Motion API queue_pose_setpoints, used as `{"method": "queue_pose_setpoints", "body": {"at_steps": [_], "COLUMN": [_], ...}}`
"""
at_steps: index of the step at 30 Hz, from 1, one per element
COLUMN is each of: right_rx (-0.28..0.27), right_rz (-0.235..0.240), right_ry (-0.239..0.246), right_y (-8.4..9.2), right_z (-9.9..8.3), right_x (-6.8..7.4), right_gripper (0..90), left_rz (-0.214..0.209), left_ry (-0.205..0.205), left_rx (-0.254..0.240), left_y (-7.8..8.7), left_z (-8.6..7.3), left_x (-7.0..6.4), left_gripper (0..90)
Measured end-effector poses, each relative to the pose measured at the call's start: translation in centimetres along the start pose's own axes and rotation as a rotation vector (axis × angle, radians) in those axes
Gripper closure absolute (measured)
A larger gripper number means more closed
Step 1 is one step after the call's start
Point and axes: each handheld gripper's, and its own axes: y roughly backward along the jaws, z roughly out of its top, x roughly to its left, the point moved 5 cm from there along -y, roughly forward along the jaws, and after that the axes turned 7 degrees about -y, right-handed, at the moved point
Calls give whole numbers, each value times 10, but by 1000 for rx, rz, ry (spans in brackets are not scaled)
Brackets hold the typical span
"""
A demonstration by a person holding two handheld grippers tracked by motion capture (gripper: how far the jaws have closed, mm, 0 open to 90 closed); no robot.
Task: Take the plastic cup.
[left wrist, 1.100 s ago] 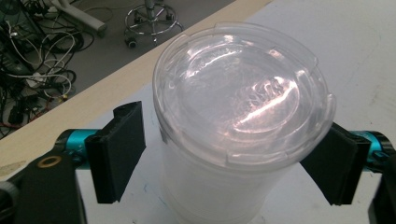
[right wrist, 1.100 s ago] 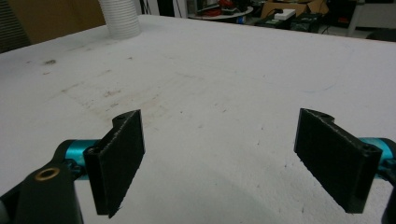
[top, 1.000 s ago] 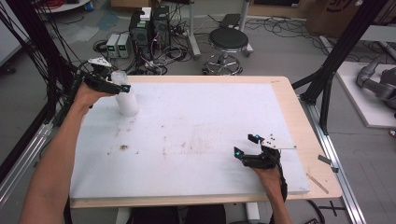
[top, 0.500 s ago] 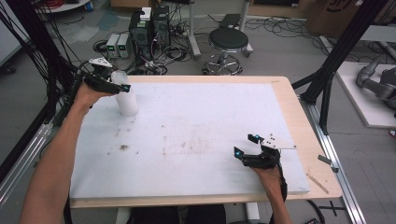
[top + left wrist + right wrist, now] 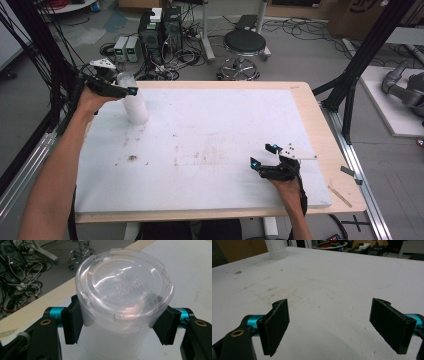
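A clear plastic cup (image 5: pixel 135 104) with a clear lid (image 5: pixel 123 287) stands upright at the far left of the white table sheet (image 5: pixel 210 125). My left gripper (image 5: pixel 126 90) reaches it from the left. Its jaws have just been closing, and both black pads (image 5: pixel 72 323) now press on the cup's sides just under the lid rim. My right gripper (image 5: pixel 262 155) rests low over the sheet near the front right, jaws wide apart and nothing between them (image 5: pixel 330 325). The cup's ribbed base (image 5: pixel 275 250) shows far off in the right gripper view.
Dark smudges (image 5: pixel 132 158) mark the sheet's middle left. The wooden table edge (image 5: pixel 325 130) runs along the right. Black frame posts (image 5: pixel 350 95) stand at the right side. A stool (image 5: pixel 244 45) and computer boxes with cables (image 5: pixel 160 30) sit on the floor beyond.
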Motion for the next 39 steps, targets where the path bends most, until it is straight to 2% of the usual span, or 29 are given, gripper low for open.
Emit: {"method": "queue_pose_setpoints", "body": {"at_steps": [3, 8, 13, 22, 25, 34, 36, 37, 38, 39], "right_rx": [3, 1, 3, 3, 6, 8, 7, 7, 7, 8], "right_rz": [-1, -2, 1, 3, 3, 7, 6, 6, 6, 5], "right_ry": [-3, -1, -4, -4, -6, -7, -7, -5, -5, -5], "right_y": [0, 0, 1, 0, 0, 0, 0, 0, 0, 0], "right_z": [0, 0, 0, 0, 0, 0, 0, 0, 0, 0], "right_x": [0, 0, 1, 0, 1, 0, 0, 0, 0, 1], "right_gripper": [158, 158, 158, 158, 158, 158, 158, 158, 158, 158], "left_rz": [2, 9, 26, 59, 64, 67, 52, 35, 35, 20], "left_ry": [8, -11, -20, -46, -58, -74, -79, -88, -88, -100], "left_rx": [10, -20, -30, -52, -73, -76, -89, -97, -97, -94], "left_y": [5, 15, 27, 57, 67, 79, 81, 83, 83, 85], "left_z": [4, 24, 41, 74, 84, 89, 89, 89, 89, 88], "left_x": [1, 1, 3, 1, 0, -7, -12, -20, -20, -26], "left_gripper": [334, 335, 336, 337, 338, 338, 338, 338, 335, 335]}}
